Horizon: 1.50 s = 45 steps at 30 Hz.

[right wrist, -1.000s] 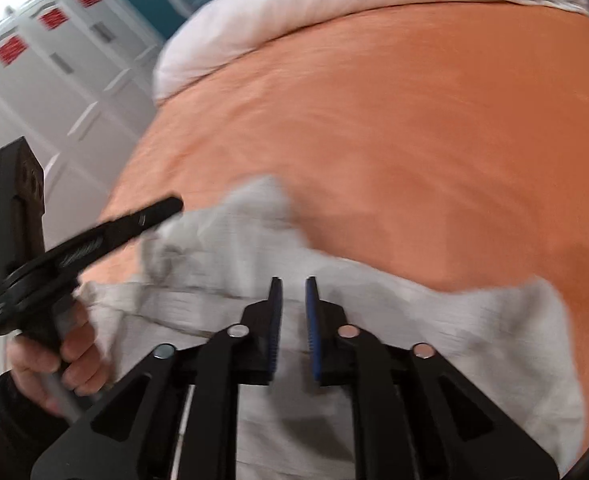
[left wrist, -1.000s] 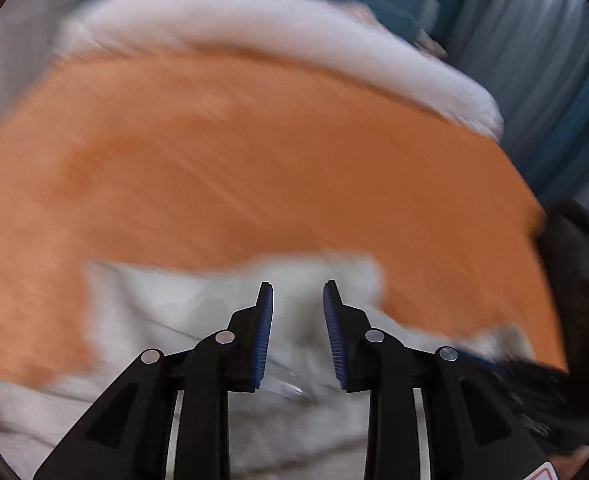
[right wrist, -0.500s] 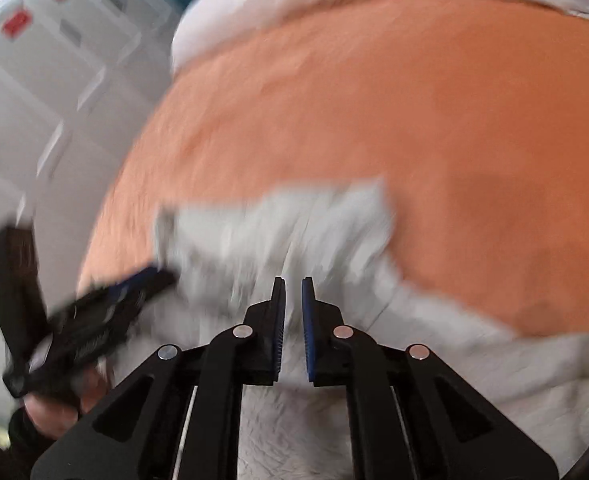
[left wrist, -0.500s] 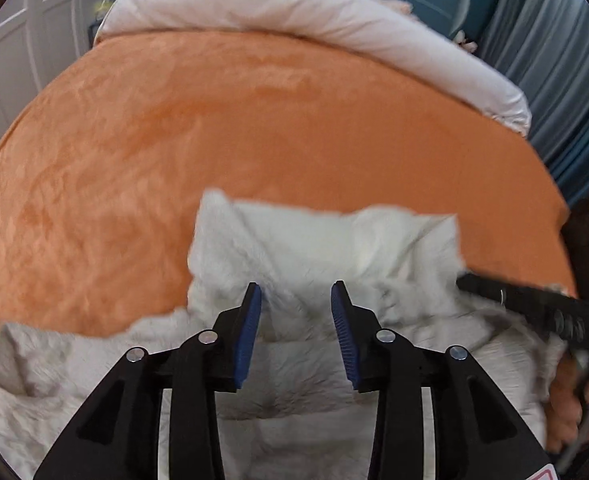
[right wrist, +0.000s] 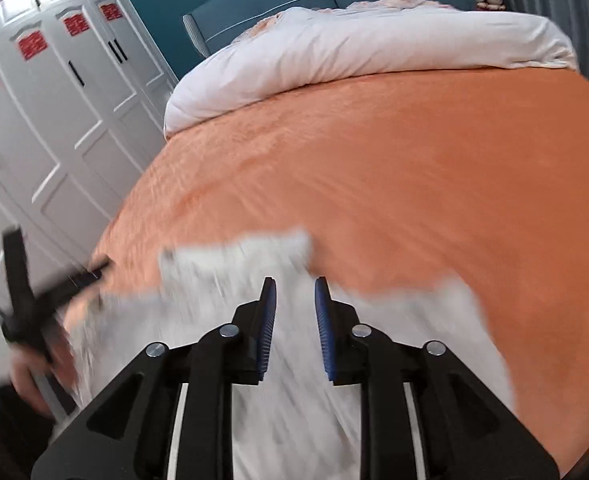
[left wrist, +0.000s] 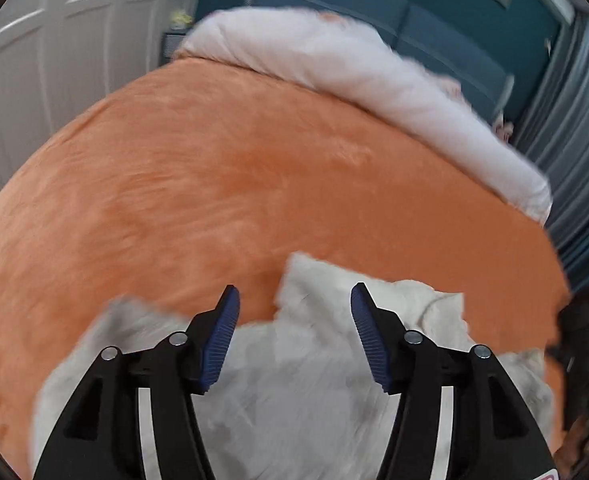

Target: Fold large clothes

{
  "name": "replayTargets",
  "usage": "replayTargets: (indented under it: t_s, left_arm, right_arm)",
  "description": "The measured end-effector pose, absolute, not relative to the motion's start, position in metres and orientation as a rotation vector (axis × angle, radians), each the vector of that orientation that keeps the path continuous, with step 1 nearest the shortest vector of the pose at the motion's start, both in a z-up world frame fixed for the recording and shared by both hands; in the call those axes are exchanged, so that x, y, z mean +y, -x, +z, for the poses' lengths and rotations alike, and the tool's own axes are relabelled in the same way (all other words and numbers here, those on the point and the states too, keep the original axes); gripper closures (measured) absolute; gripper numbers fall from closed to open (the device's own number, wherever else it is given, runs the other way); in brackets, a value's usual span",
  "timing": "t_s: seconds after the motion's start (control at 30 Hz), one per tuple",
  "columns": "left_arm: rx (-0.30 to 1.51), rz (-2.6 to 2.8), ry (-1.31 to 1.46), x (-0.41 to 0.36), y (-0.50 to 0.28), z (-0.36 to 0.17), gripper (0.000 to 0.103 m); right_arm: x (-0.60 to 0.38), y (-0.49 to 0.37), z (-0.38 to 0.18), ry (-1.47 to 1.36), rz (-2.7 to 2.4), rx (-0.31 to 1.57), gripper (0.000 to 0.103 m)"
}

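Garment: the pale grey garment (left wrist: 306,364) lies rumpled on the orange bedspread (left wrist: 222,184), in the lower middle of both views, near the lower edge of the bed.
Left hand-held gripper: the left hand-held gripper (left wrist: 294,336) is released; its jaws are opening and now stand much wider than a second ago. The cloth shows behind the gap, but the pads do not press on it.
Right hand-held gripper: the right hand-held gripper (right wrist: 294,328) is also released; its jaws are opening from an almost closed state, with a narrow gap and nothing pinched.
What changed: both views now look from higher and farther back, so more of the bedspread and the white duvet (right wrist: 358,52) in the upper part is seen. The garment's upper edge sits in a different, more bunched shape.
Meaning for the task: it seems one fold or pull was just let go. The garment looks still uneven, so probably a new grasp at an edge is needed.
Other: a person's hand (right wrist: 34,376) holds the left tool at the lower left of the right view.
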<state>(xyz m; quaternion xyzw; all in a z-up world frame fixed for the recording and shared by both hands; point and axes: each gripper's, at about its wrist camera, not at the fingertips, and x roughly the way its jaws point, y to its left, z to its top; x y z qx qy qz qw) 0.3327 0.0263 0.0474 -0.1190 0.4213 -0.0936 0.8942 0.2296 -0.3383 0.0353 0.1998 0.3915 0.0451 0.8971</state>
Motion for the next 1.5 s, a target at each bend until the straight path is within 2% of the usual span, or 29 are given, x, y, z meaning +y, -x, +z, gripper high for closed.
replayTargets:
  t_s: [0.17, 0.23, 0.27, 0.4, 0.53, 0.67, 0.8, 0.93, 1.23, 1.37, 1.5]
  left_arm:
    - [0.882, -0.196, 0.264, 0.085, -0.247, 0.049, 0.046]
    - [0.888, -0.171, 0.217, 0.097, -0.223, 0.04, 0.04]
    - [0.89, -0.155, 0.186, 0.101, -0.208, 0.031, 0.035]
    - [0.936, -0.085, 0.096, 0.113, -0.192, -0.017, 0.034]
    - [0.897, -0.029, 0.048, 0.112, -0.192, -0.04, 0.017]
    - [0.933, 0.033, 0.18, 0.126, -0.19, -0.029, 0.019]
    - [0.87, -0.008, 0.349, 0.147, -0.164, 0.002, 0.02]
    - [0.867, -0.007, 0.44, 0.163, -0.136, 0.014, 0.02]
    - [1.001, -0.008, 0.562, 0.168, -0.097, -0.036, 0.019]
    - [0.974, -0.021, 0.588, 0.167, -0.108, -0.041, 0.013]
    - [0.96, -0.015, 0.568, 0.16, -0.126, -0.044, 0.011]
  right_arm:
    - [-0.362, -0.134, 0.01, -0.547, 0.068, 0.872, 0.083]
    - [-0.365, -0.121, -0.004, -0.481, -0.001, 0.896, 0.086]
    - [-0.364, -0.114, -0.013, -0.436, -0.038, 0.905, 0.087]
    - [-0.367, -0.107, -0.048, -0.368, -0.099, 0.866, 0.091]
    - [-0.367, -0.112, -0.042, -0.461, -0.192, 0.87, 0.092]
    - [-0.342, -0.1, -0.004, -0.483, -0.224, 0.86, 0.086]
    - [-0.289, -0.111, 0.04, -0.352, -0.048, 0.85, 0.086]
    - [-0.233, -0.14, 0.05, -0.32, 0.104, 0.894, 0.086]
    - [-0.163, -0.225, -0.003, -0.241, 0.112, 1.079, 0.088]
    - [-0.168, -0.247, -0.023, -0.29, 0.103, 1.114, 0.089]
    - [-0.167, -0.263, -0.035, -0.292, 0.102, 1.13, 0.09]
